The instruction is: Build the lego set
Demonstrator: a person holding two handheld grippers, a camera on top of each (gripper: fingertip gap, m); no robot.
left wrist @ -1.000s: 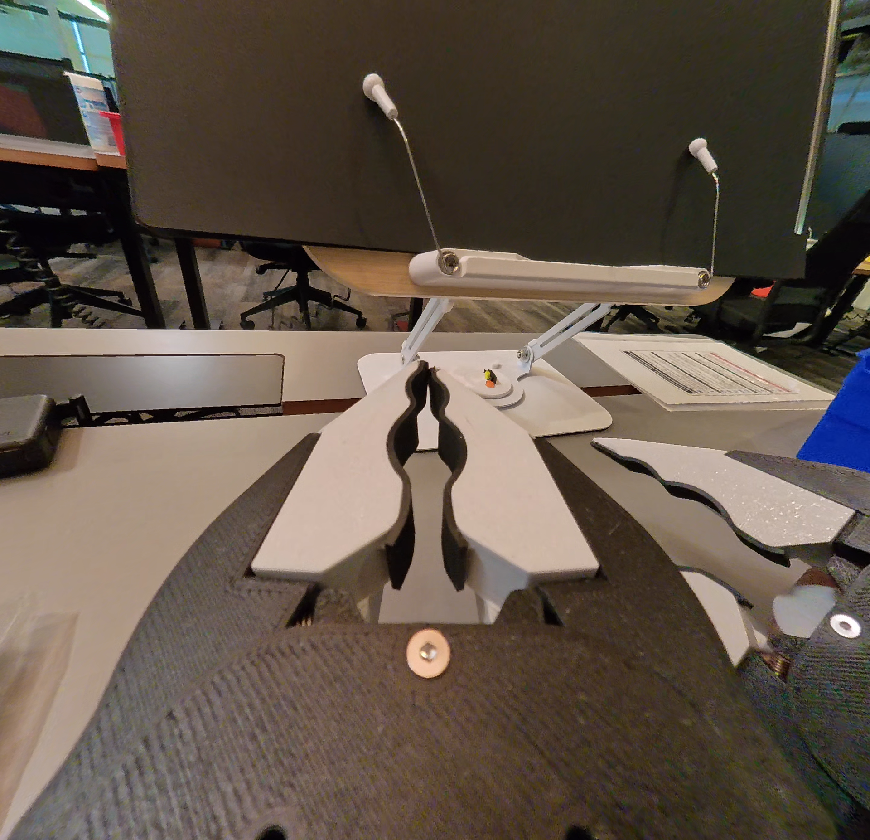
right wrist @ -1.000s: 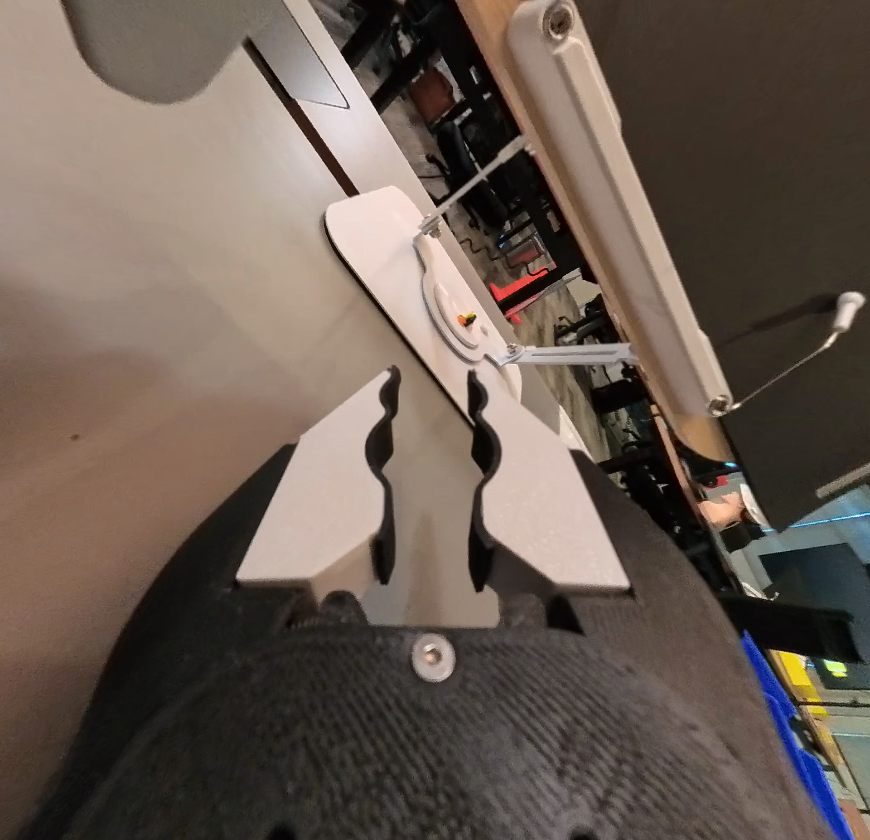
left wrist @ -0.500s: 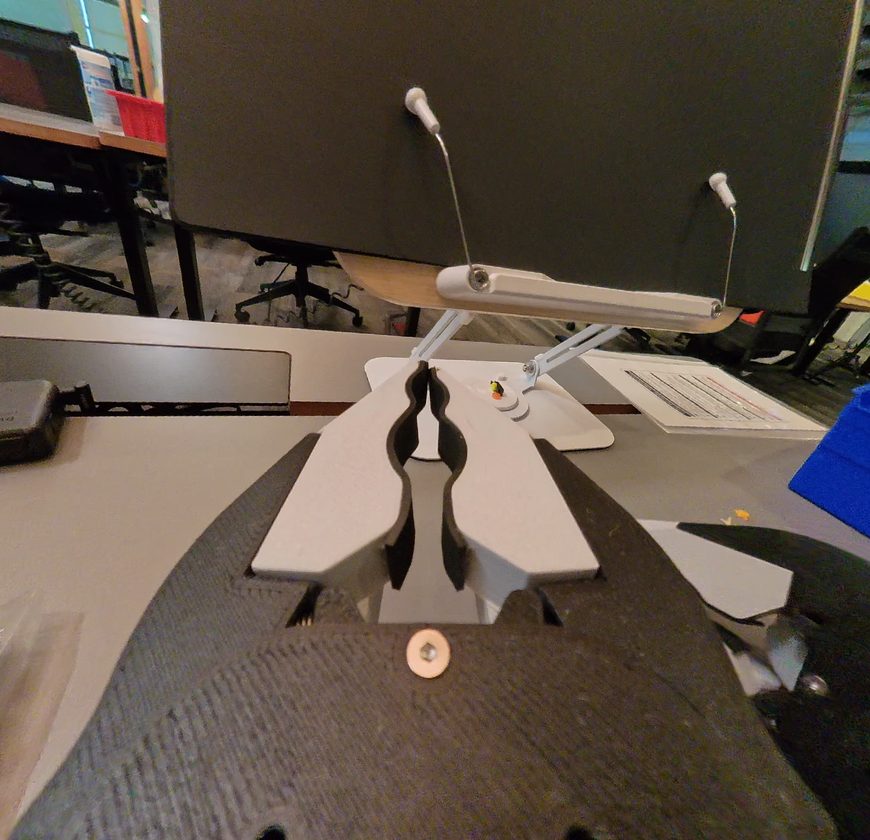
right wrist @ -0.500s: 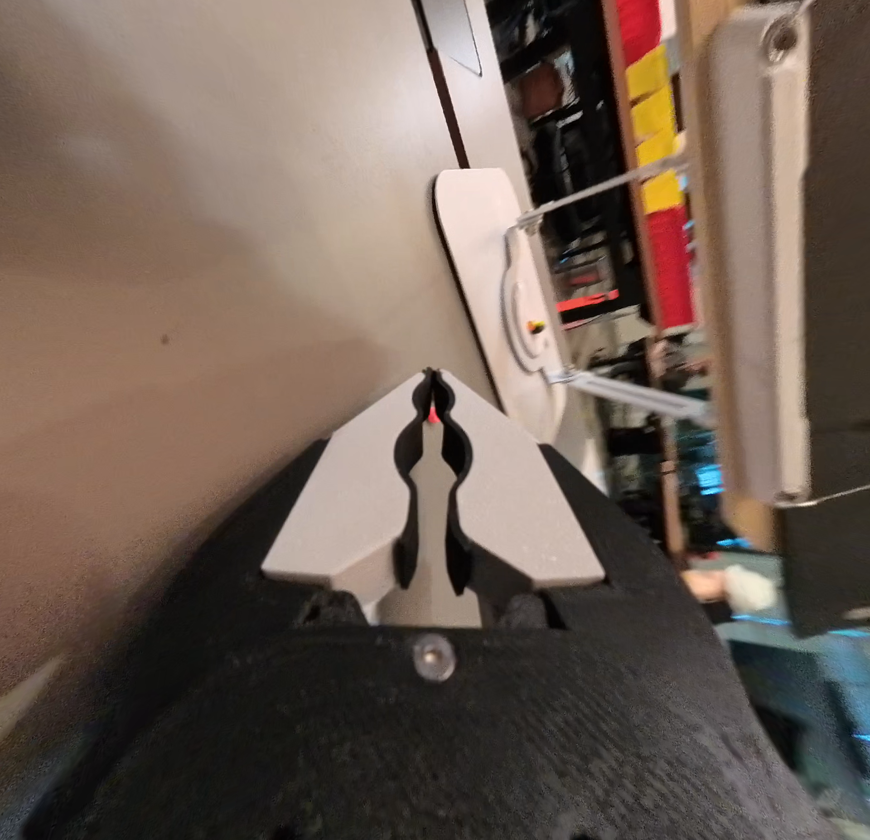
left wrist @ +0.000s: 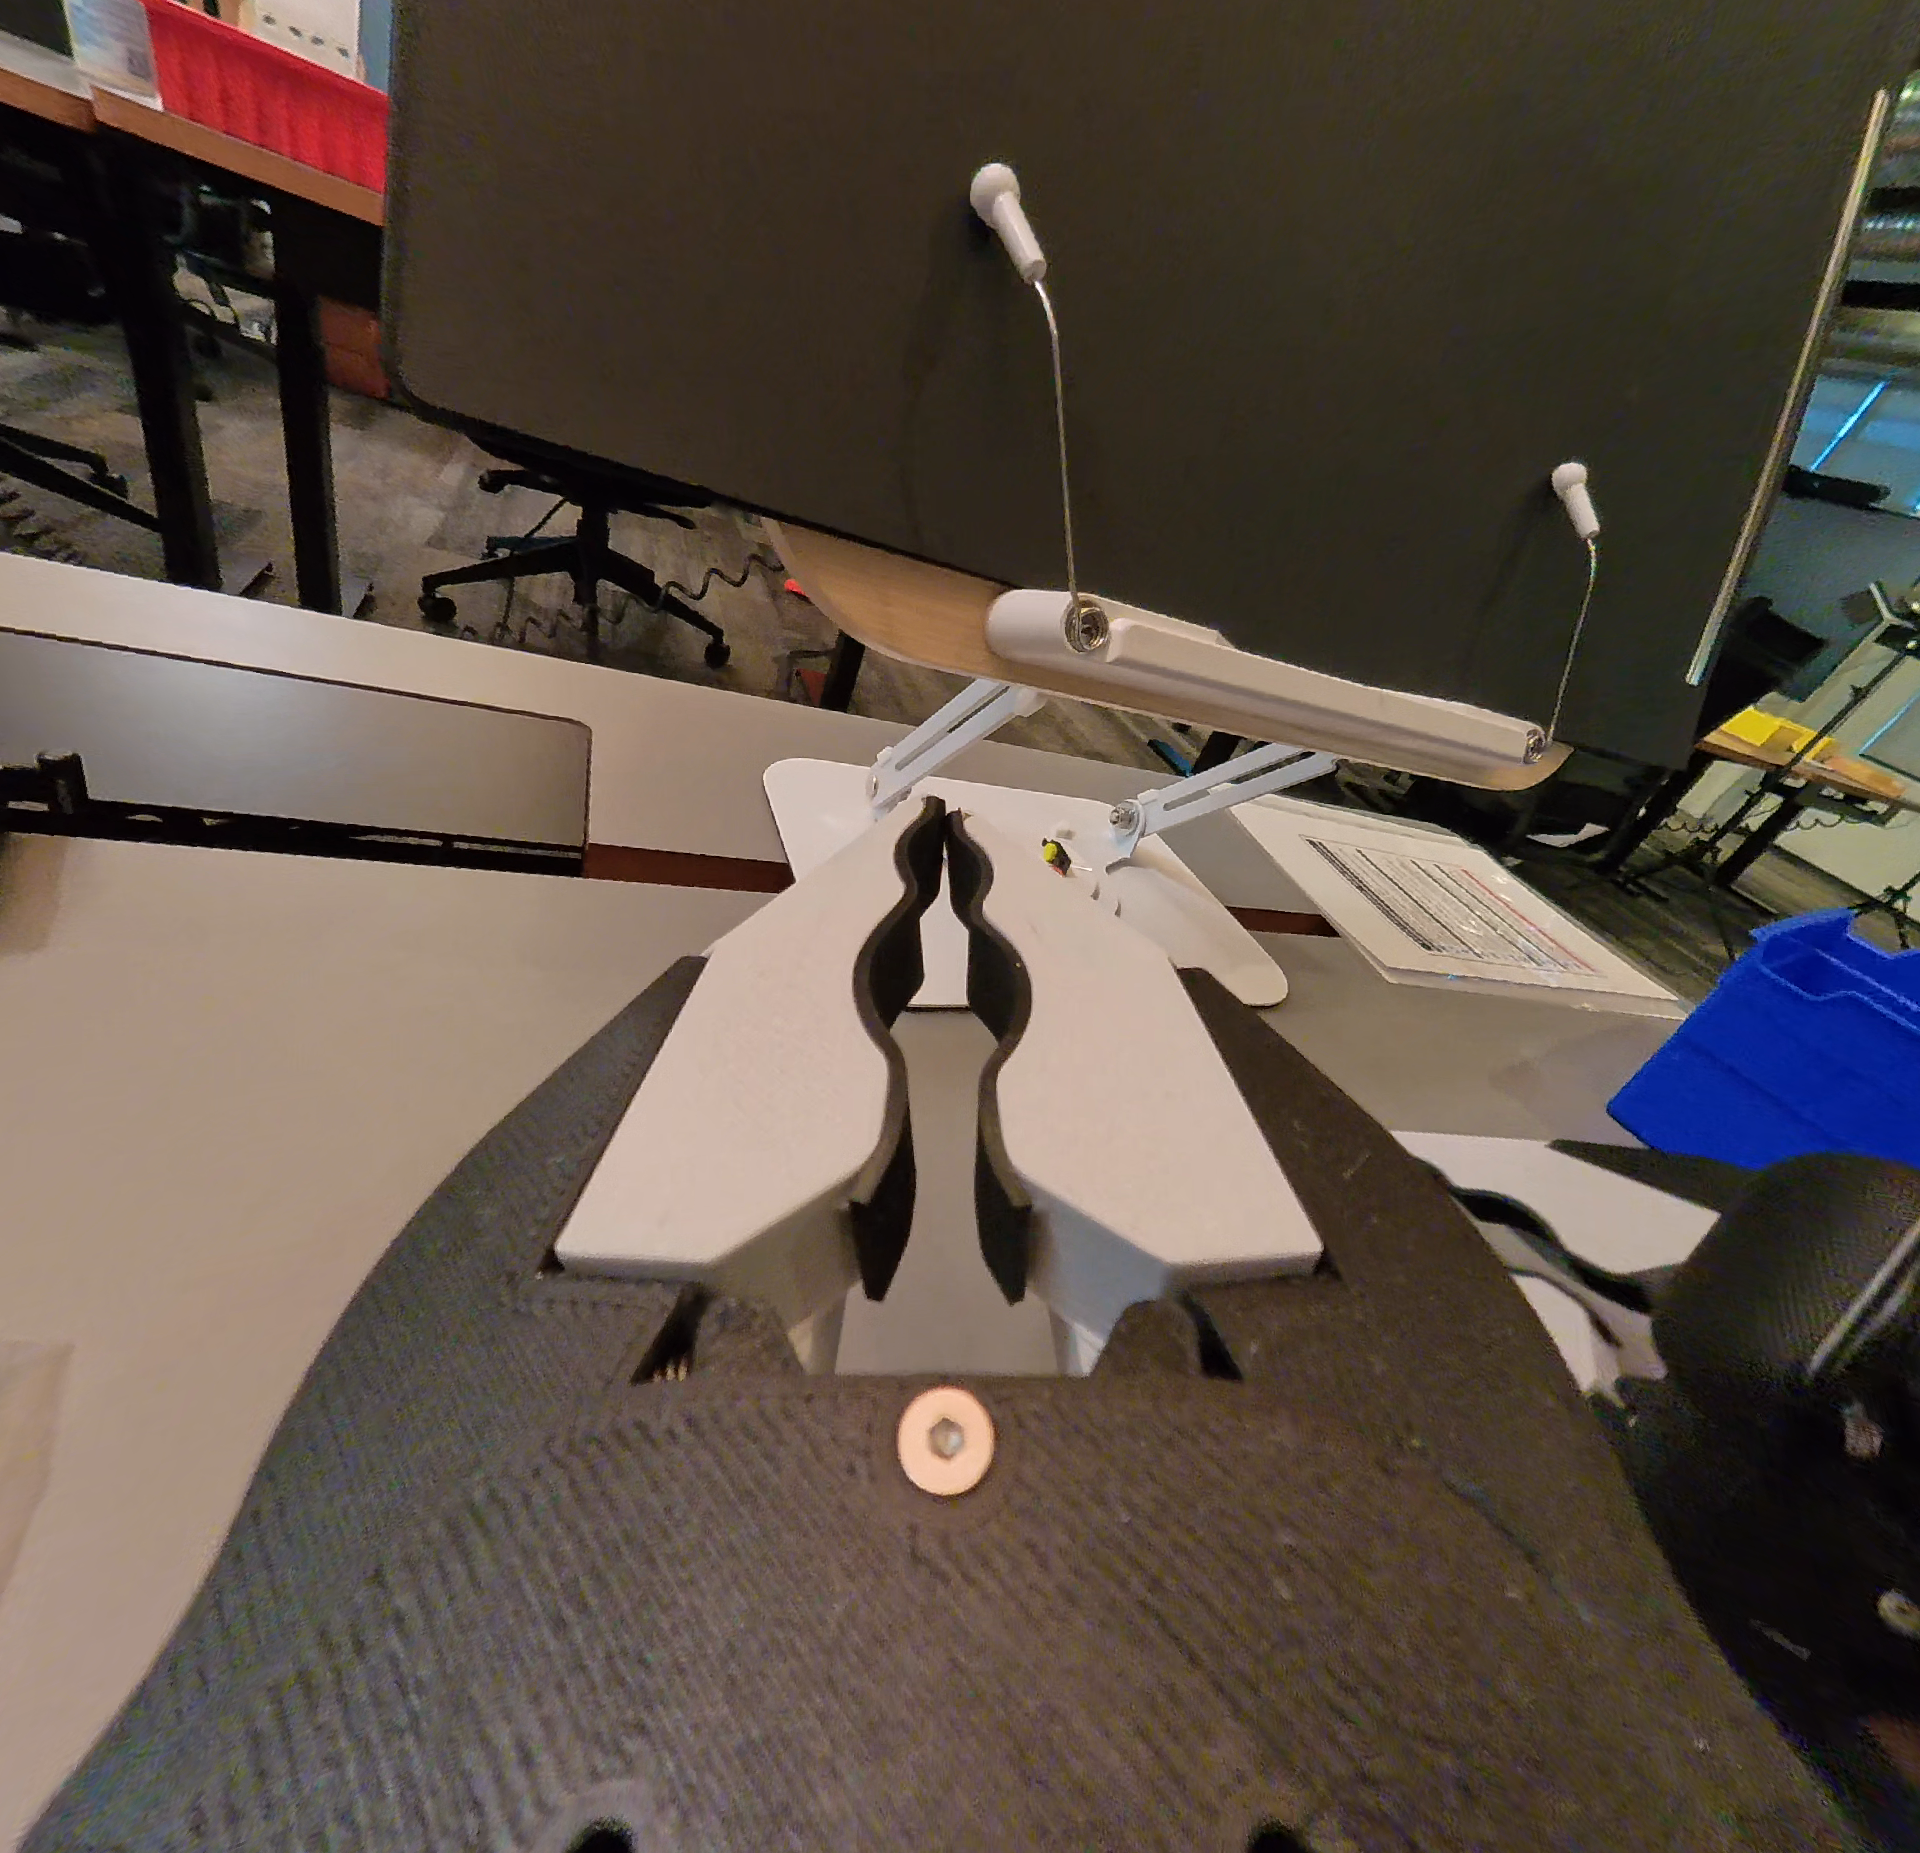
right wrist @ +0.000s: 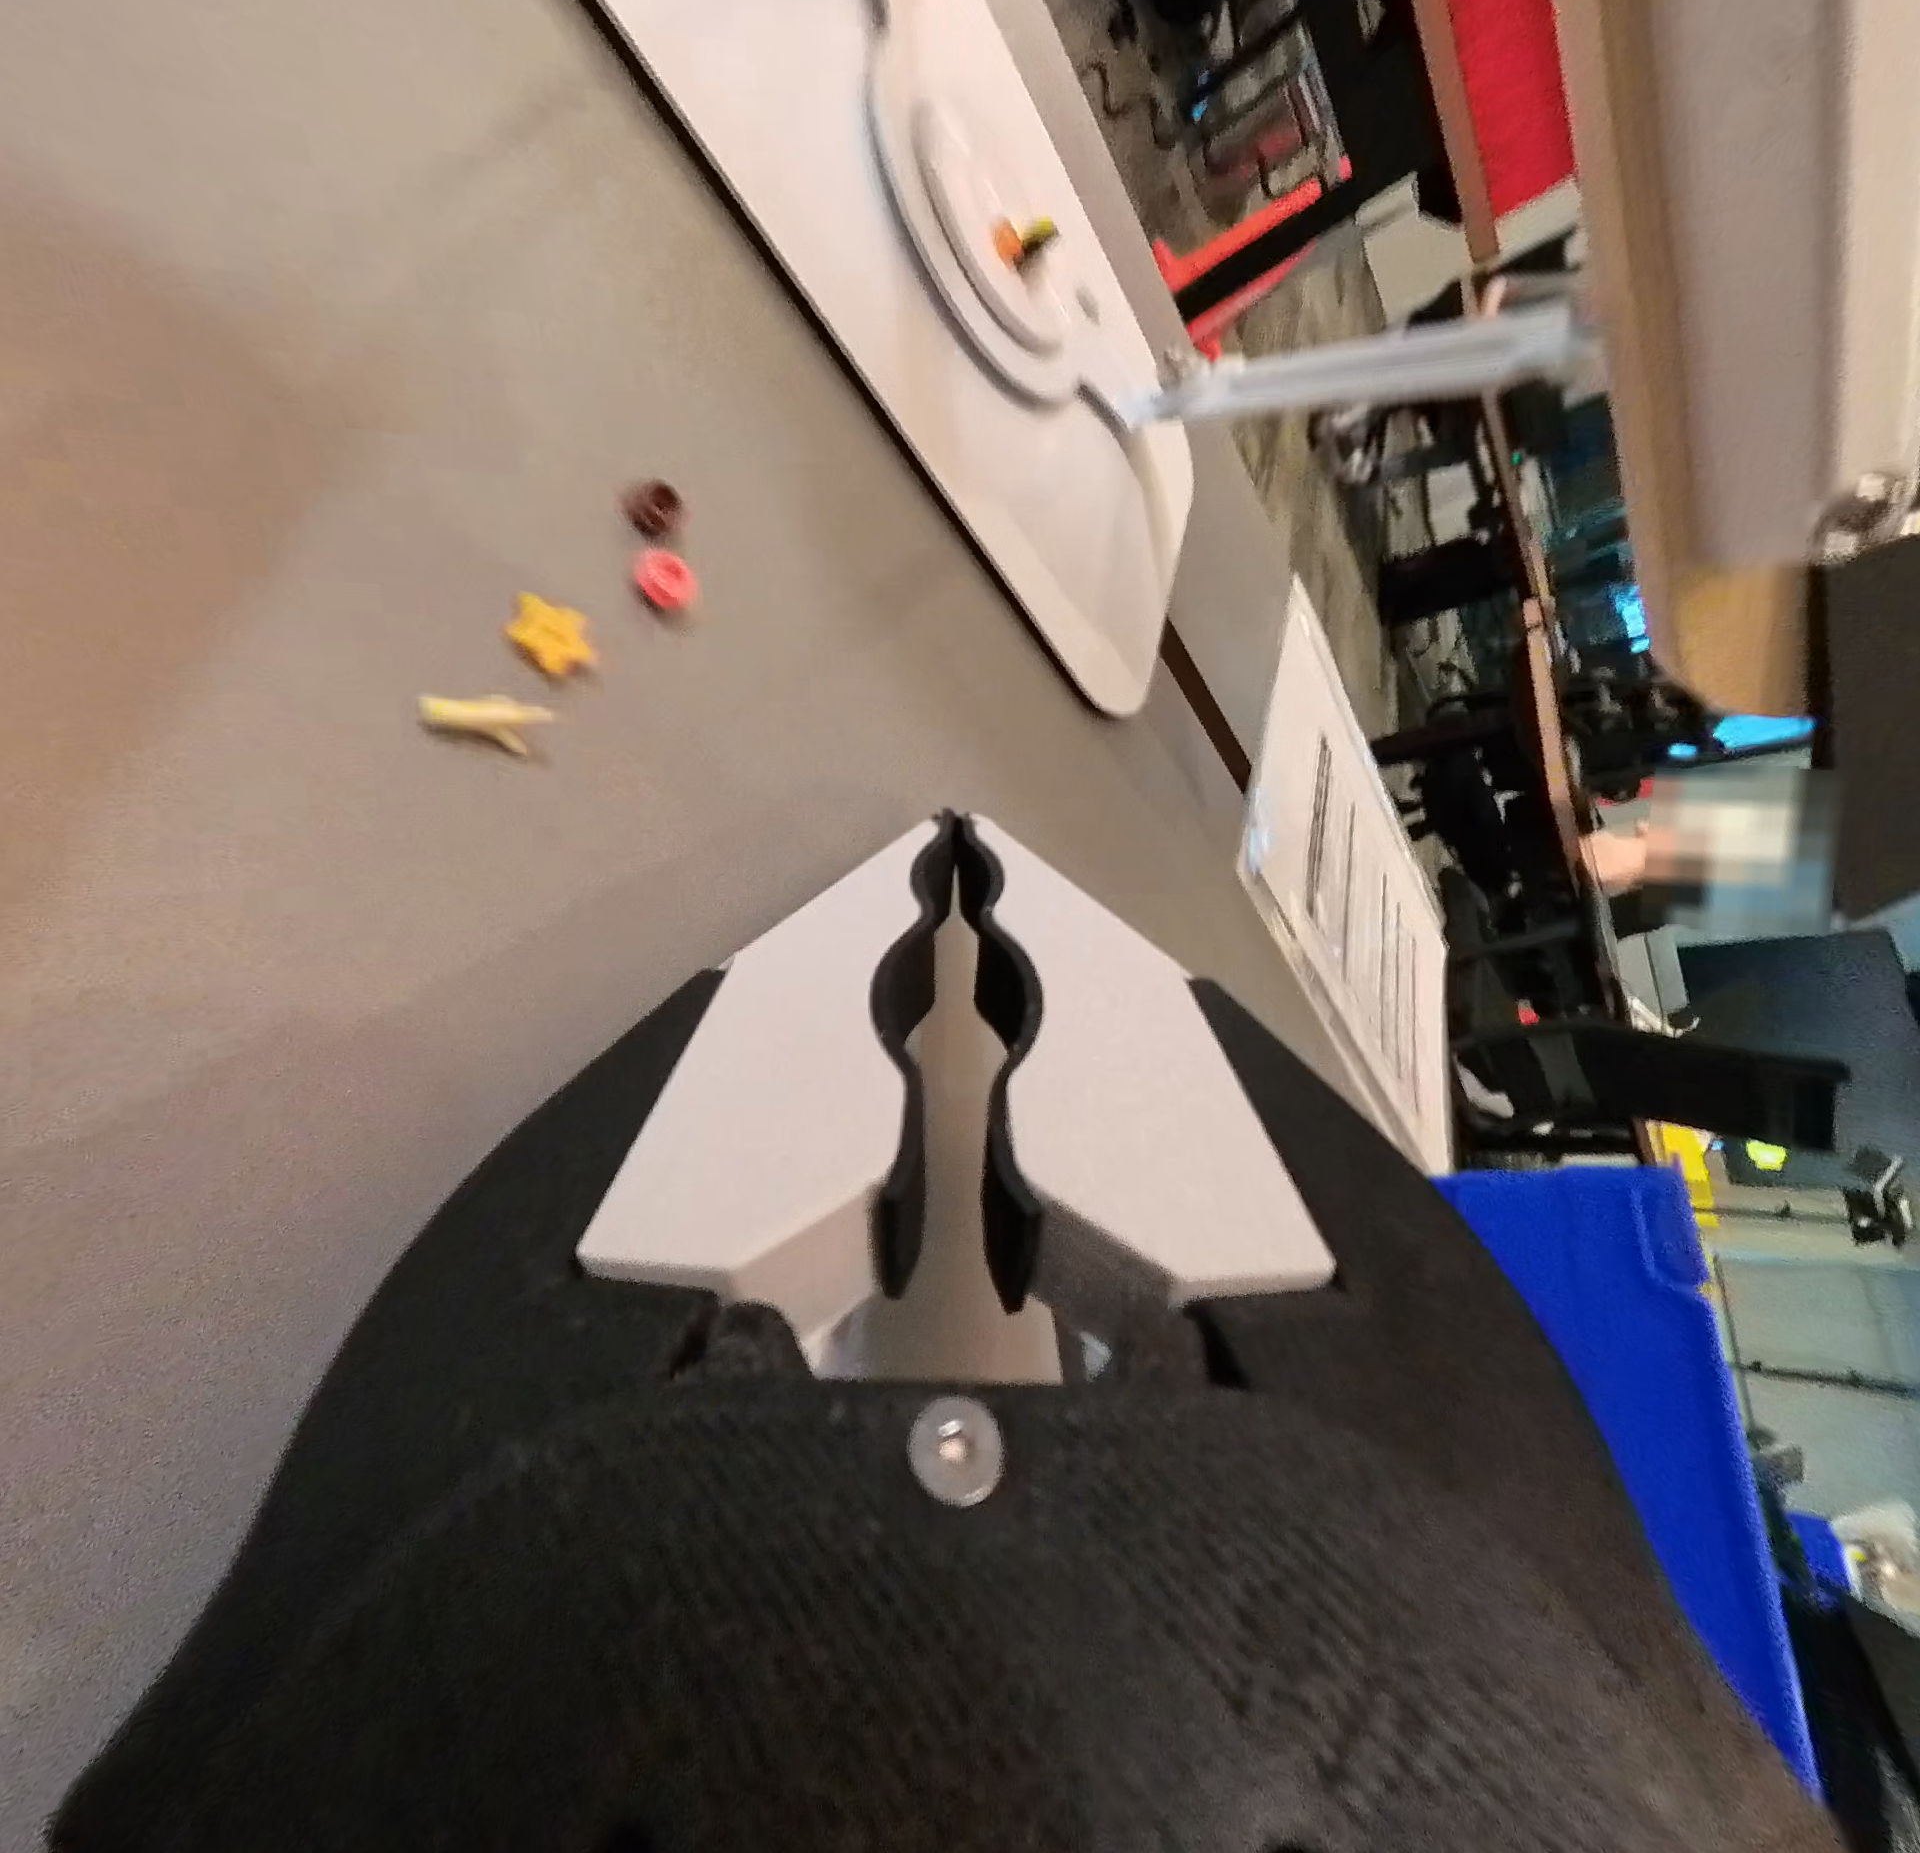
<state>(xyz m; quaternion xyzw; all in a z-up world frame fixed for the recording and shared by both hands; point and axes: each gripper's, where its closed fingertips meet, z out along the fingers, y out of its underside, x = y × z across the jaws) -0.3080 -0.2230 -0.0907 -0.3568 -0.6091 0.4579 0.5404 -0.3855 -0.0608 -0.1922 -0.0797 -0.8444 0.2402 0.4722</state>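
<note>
Grey tabletop point(right wrist: 312, 245) is carrying four small lego pieces point(right wrist: 551, 634) beside the white stand base point(right wrist: 1039, 515); left gripper point(left wrist: 943, 824) and right gripper point(right wrist: 953, 829) are both sitting pinched together, empty.

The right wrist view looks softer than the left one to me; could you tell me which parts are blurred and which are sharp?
Right wrist view: motion blur smears the loose pieces, such as the yellow star and red ring, and the background; the right tool stays fairly crisp. Left wrist view: sharp throughout, from the left tool to the white stand, with wide-angle bending at the edges.
</note>
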